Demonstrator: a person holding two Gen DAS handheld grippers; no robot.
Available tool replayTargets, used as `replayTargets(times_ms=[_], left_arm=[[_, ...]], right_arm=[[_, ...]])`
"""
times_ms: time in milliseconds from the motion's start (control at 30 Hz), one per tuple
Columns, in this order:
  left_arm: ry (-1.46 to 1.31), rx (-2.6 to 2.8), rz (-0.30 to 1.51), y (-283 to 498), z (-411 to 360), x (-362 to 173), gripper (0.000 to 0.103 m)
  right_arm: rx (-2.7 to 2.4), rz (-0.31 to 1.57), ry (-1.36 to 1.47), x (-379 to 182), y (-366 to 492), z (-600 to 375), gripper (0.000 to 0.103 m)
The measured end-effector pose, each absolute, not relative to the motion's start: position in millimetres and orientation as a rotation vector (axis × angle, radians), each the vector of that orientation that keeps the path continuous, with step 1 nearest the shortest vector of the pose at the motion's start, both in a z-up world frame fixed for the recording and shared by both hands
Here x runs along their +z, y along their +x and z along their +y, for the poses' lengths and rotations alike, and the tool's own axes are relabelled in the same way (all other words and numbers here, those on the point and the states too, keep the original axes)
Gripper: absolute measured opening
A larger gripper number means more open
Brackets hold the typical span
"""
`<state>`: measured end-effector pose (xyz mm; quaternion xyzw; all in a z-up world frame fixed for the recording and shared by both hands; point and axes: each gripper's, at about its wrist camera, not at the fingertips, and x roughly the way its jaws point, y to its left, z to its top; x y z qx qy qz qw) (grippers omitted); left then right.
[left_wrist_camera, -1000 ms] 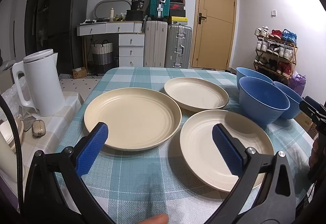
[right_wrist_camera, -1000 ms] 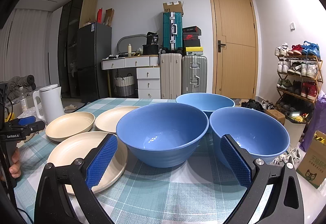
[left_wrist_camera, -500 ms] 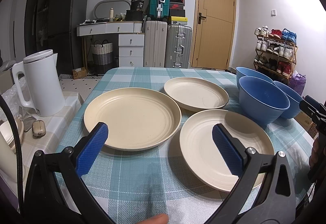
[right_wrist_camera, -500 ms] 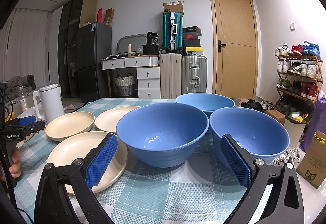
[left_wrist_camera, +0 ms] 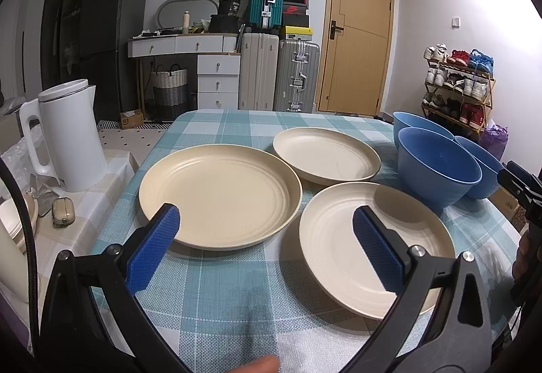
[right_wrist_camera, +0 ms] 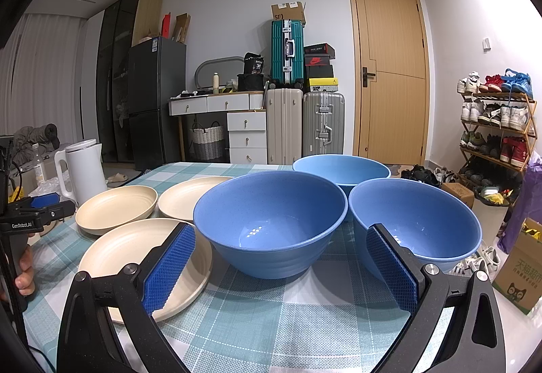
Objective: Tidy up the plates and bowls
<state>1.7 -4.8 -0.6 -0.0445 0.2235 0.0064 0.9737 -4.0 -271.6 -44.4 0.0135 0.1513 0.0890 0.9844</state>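
Left wrist view shows the left gripper [left_wrist_camera: 266, 241] with its blue-padded fingers [left_wrist_camera: 152, 252] spread wide and empty, held low over the checked surface [left_wrist_camera: 216, 302] before three cream plates [left_wrist_camera: 220, 195] lying side by side. Right wrist view shows the right gripper [right_wrist_camera: 279, 268] equally wide and empty, facing three blue bowls [right_wrist_camera: 271, 220] clustered upright just beside the nearest plate [right_wrist_camera: 135, 251].

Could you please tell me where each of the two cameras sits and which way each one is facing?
Left wrist: on the left gripper, low over the table's near edge, facing three cream plates; open blue fingers and a fingertip show.
Right wrist: on the right gripper, facing three blue bowls; a hand holds the other gripper at left.
Shared: plates, bowls, white kettle, door.
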Motion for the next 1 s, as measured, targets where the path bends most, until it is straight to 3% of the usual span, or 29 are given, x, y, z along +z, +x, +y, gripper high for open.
replayTargets(times_ms=[1000], left_arm=[[-0.090,0.015,0.454,2.0,-4.2,-0.5,0.102]], right_arm=[[0.177,0.305,0.026,-43.1,-5.8,-271.0,0.103]])
